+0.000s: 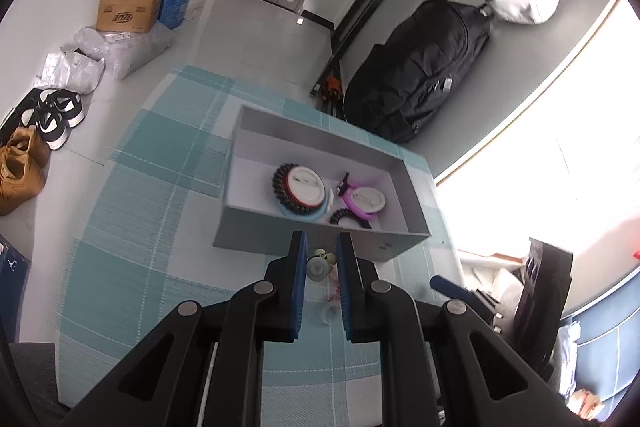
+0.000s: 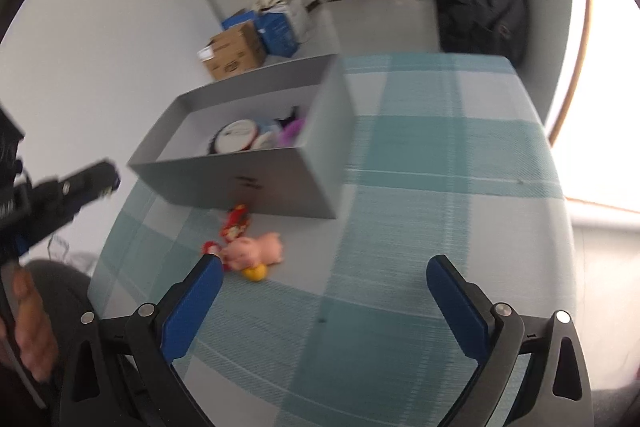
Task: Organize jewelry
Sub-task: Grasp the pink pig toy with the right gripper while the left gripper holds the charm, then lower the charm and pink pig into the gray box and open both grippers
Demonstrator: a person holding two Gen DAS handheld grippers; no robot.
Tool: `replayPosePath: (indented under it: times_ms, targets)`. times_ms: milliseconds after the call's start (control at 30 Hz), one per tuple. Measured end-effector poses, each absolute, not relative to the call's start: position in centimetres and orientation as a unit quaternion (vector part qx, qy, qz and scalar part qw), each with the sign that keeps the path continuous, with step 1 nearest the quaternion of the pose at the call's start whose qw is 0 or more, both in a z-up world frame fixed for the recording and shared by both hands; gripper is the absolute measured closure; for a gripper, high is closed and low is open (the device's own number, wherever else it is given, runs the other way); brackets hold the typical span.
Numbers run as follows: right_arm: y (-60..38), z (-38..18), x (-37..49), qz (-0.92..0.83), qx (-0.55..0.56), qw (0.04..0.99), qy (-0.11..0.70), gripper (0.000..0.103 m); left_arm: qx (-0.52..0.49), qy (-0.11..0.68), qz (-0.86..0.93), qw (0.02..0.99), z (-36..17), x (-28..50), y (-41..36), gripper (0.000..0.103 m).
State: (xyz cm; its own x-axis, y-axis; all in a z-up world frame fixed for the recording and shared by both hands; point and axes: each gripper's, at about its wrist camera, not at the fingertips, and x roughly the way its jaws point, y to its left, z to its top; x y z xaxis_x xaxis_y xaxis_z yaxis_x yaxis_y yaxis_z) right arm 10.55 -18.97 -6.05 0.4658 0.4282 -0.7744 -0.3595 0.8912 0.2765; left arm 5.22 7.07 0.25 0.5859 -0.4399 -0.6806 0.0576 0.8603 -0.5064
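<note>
Seen from the left wrist, the left hand-held gripper (image 1: 322, 247) hangs over the table (image 1: 132, 247), just short of the near wall of the grey box (image 1: 320, 227). Its blue pads (image 1: 299, 279) stand narrowly apart, and a small round charm (image 1: 318, 269) shows in the gap; whether they pinch it I cannot tell. Inside the box lie a beaded bracelet around a white disc (image 1: 298, 189), a purple ring piece (image 1: 362, 201) and a loose black bracelet (image 1: 348, 217).

From the right wrist, the right hand-held gripper (image 2: 324, 271) is spread wide above the checked cloth, holding nothing. Near its left finger a pink pig charm (image 2: 256, 249), a red ornament (image 2: 236, 223) and a yellow bead (image 2: 255, 271) lie on the table just before the box. The left hand-held gripper appears at the left edge, blurred.
</note>
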Motion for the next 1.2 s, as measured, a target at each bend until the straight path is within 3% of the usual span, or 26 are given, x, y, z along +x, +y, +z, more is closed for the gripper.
replayPosePath:
  times_ms: [267,333,567,800,1200]
  targets:
    - [-16.6,-6.5,9.8,0.261,0.021,0.846,0.465,0.019,-0.249,0.425,-0.15,0.857,0.5,5.4,8.8,0.093]
    - [-16.2,-6.7,10.1,0.257,0.005,0.847,0.464,0.028,-0.25,0.427,-0.152,0.856,0.4,5.4,8.8,0.093]
    - [-14.6,-6.9,10.0,0.259,-0.043,0.854,0.449,0.038,-0.253,0.427,-0.157,0.854,0.3,5.6,9.4,0.093]
    - [-13.2,-7.1,9.4,0.262,-0.097,0.857,0.433,0.068,-0.258,0.429,-0.16,0.851,0.2,5.9,9.6,0.093]
    - [-14.3,-6.7,9.3,0.266,-0.082,0.856,0.437,0.069,-0.247,0.436,-0.159,0.851,0.1,5.9,9.0,0.093]
